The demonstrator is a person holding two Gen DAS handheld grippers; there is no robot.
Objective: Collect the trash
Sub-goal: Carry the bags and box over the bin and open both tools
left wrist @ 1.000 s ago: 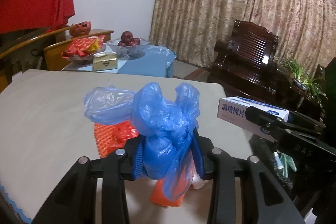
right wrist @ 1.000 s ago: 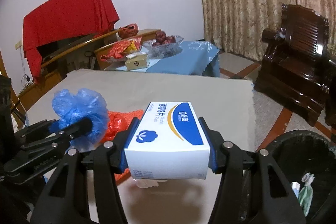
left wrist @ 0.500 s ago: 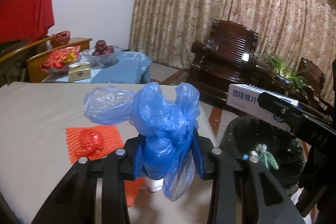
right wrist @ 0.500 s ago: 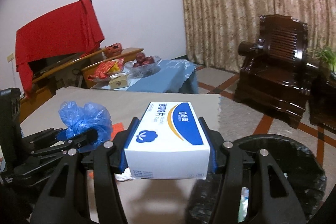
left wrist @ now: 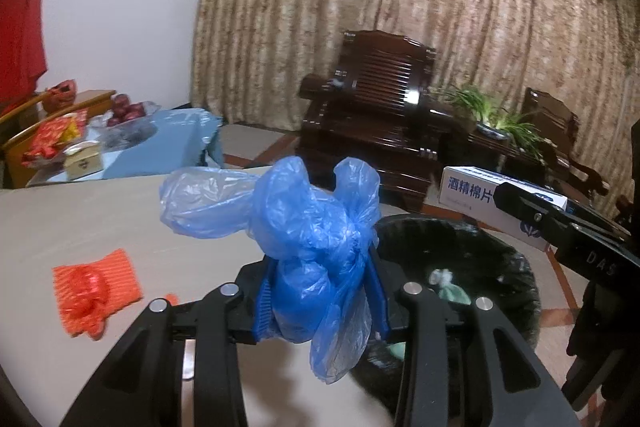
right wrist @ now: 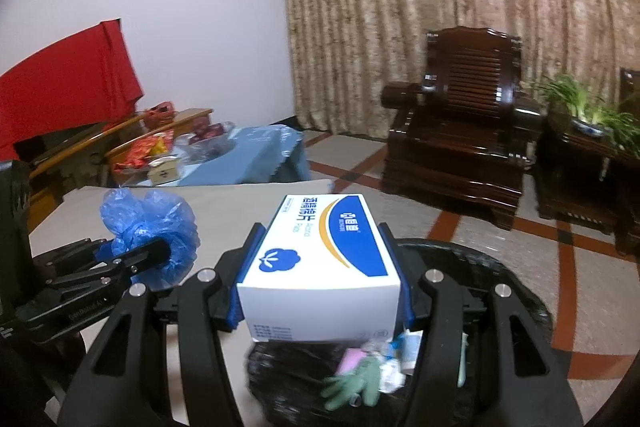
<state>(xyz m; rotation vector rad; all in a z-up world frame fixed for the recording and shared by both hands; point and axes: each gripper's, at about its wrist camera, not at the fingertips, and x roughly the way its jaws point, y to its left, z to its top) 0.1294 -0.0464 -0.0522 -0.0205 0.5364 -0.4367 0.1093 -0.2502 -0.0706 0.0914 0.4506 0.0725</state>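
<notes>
Left gripper [left wrist: 320, 303]: black two-finger tool with blue pads, clenched on a crumpled blue plastic bag [left wrist: 308, 235]; the bag bulges above the pads and a loose flap hangs below them.
Right gripper [right wrist: 320, 291]: same black build, clamped on both long sides of a white and blue cardboard box of cotton pads [right wrist: 320, 255], held level with its printed top facing up.
Box seen from the left wrist: at 3 o'clock of the bag, above the far rim of the bin.
Bag seen from the right wrist: at 9 o'clock of the box, over the table edge.
Bin: round black trash bin lined with a black bag [right wrist: 504, 287], on the floor just beside the table; its mouth lies under the box at 6 o'clock.
Bin contents: a pale green glove [right wrist: 352, 387] and small white and pink scraps, partly blurred.
Table: beige cloth-covered tabletop [left wrist: 80, 223], at 9 o'clock in the left wrist view.
Trash on the table: orange foam net sleeve with a red crumpled wrapper on it [left wrist: 96, 287], lying flat at 8 o'clock of the bag, well apart from the bin.
Background: dark carved wooden armchair [right wrist: 464, 135] at 1 o'clock, before a tan patterned curtain [right wrist: 440, 7].
Side table: blue cloth-covered low table [right wrist: 256, 159] at 10 o'clock, bearing a glass bowl of red fruit.
</notes>
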